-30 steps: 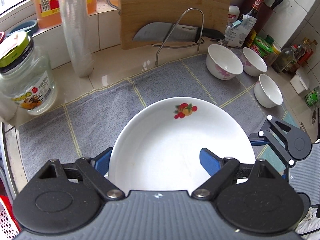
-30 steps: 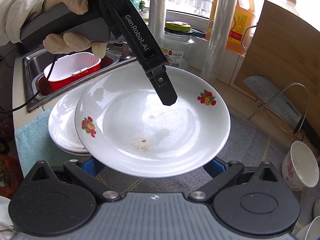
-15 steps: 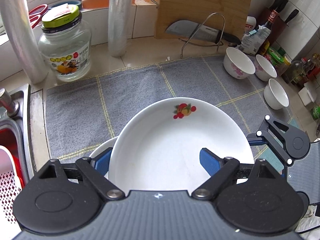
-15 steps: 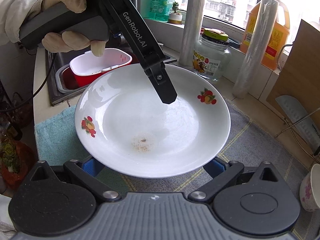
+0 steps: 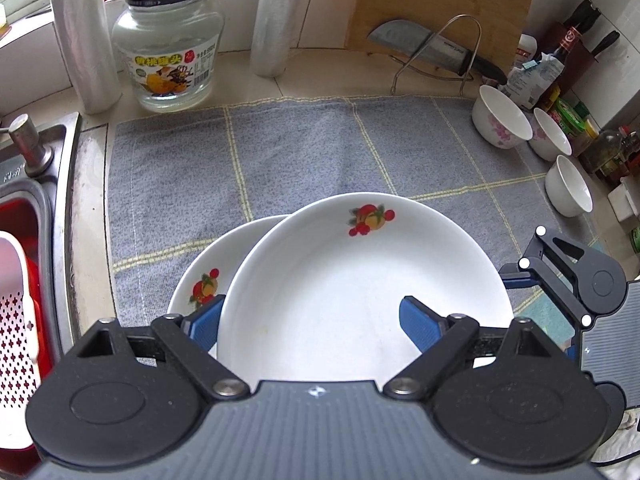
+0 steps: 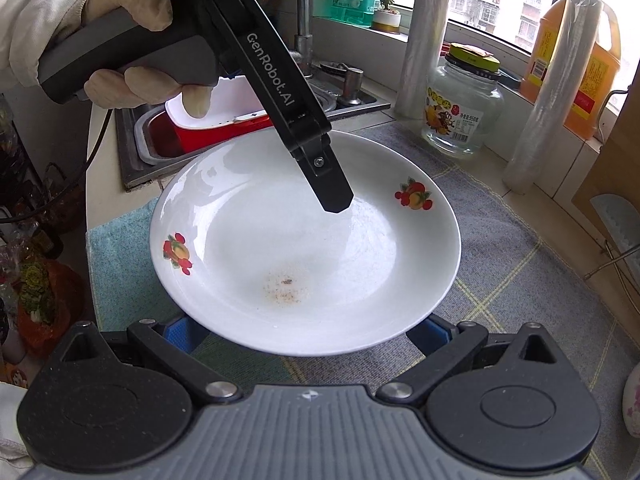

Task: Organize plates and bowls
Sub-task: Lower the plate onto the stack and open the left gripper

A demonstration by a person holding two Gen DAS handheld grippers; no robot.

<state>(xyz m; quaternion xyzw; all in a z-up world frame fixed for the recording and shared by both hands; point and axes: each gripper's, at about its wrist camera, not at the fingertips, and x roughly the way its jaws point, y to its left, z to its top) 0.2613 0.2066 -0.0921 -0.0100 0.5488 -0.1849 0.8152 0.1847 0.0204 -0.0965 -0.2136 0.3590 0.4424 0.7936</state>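
Observation:
My left gripper (image 5: 310, 322) is shut on the rim of a white plate with fruit prints (image 5: 360, 280), one finger (image 6: 326, 182) above it and one below. It holds this plate above a second fruit-print plate (image 5: 208, 272) lying on the grey towel (image 5: 280, 152). My right gripper (image 6: 304, 332) is open, its blue pads under the near rim of the held plate (image 6: 304, 240); whether they touch it I cannot tell. Three white bowls (image 5: 500, 120) stand at the towel's right edge.
A glass jar (image 5: 168, 40), two rolls of film (image 5: 84, 36), a cutting board and a knife on a wire rack (image 5: 432, 48) line the back. The sink with a red and white basket (image 6: 216, 120) lies on the left. Bottles stand at far right.
Both grippers and the held plate have moved left toward the sink. The second plate on the towel has come into the left wrist view beneath the held one.

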